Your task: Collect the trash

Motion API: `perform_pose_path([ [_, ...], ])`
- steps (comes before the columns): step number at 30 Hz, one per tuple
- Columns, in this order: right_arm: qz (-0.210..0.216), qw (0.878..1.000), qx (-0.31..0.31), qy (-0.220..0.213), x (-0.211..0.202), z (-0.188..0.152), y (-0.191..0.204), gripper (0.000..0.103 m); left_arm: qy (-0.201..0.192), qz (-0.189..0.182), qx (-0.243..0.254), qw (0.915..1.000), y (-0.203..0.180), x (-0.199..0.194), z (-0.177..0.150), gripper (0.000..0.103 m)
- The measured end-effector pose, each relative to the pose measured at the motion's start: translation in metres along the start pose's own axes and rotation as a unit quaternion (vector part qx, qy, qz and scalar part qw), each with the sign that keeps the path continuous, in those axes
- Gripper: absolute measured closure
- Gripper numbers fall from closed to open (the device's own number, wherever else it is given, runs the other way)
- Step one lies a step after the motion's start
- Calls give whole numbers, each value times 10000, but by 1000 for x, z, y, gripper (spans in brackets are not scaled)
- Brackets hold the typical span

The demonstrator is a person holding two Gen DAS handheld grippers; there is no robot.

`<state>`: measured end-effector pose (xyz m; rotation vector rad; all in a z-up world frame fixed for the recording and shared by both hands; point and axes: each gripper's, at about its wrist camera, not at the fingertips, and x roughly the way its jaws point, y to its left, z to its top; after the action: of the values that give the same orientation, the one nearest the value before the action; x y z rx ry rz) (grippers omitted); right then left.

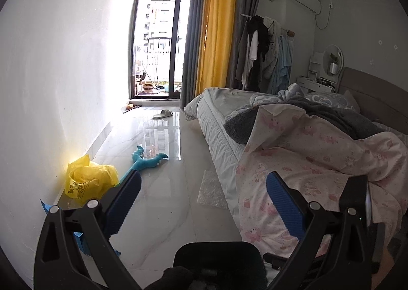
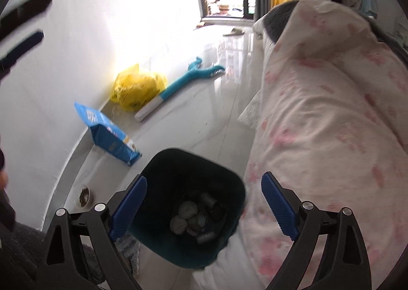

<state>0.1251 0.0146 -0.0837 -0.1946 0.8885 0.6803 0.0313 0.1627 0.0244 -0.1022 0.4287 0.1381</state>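
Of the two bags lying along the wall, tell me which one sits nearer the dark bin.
The blue printed foil bag sits just beyond the dark plastic bin; the crumpled yellow plastic bag lies farther along the wall.

Yellow bag (image 2: 137, 86), blue packet (image 2: 109, 134), dark teal bin (image 2: 163, 170), pink-printed white quilt (image 2: 331, 111).

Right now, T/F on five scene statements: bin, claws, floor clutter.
1. The dark bin holds crumpled trash. True.
2. The right claw is shut on a wad of paper. False: its jaws are open with nothing between them, above the bin.
3. The yellow plastic bag lies on the floor against the wall. True.
4. The left claw grips the teal dinosaur toy. False: it is open and empty; the toy lies on the floor.
5. The blue pouch is inside the bin. False: it lies on the floor beside it.
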Motion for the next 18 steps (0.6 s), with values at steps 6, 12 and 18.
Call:
perform_pose_path([
  [6,-284,9984,156,-473,-39,3,-31,5,59,-148,193,9997,-27,9,-4,3],
  [12,-640,9919,364,-1038,-85,-5,-66,3,113,-223,307,9992,-45,13,-8,3],
  [18,-1035,9823,446,-1496,-128,-19,-93,3,36,-213,380,9990,-54,10,-8,3],
])
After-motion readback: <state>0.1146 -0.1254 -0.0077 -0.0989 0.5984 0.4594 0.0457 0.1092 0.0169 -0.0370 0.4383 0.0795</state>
